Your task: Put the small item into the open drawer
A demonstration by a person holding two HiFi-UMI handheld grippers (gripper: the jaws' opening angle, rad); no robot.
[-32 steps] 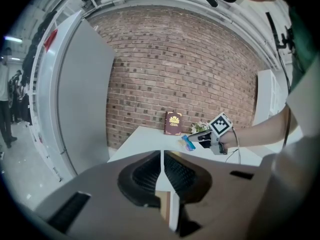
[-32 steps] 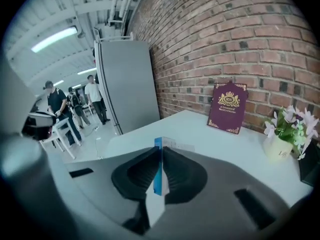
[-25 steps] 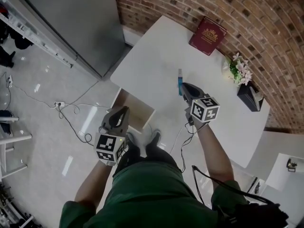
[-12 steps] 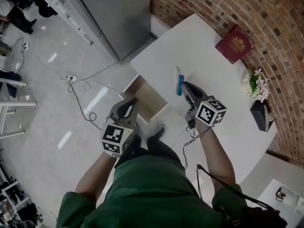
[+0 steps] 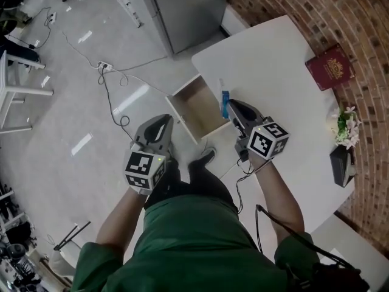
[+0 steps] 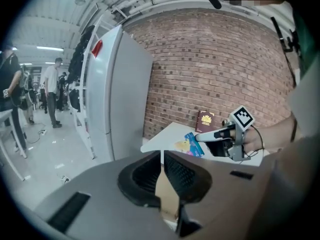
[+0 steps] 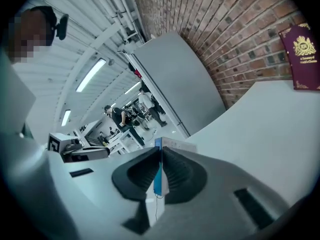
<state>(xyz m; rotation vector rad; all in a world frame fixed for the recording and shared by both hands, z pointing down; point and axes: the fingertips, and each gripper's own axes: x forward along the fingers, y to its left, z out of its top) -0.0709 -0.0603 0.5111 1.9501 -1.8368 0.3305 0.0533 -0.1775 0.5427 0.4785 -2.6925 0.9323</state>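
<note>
While your right gripper carries the small item, a thin blue packet, at the bench edge just beside the open drawer, the step in hand looks like the carry across. Your next move calls for bringing it over the drawer's bare bottom, lowering it and only then parting the jaws. Those jaws stand almost together, pinching the packet edge-on, while your left gripper hangs near the drawer with its jaws closed to a slit, nothing between them
</note>
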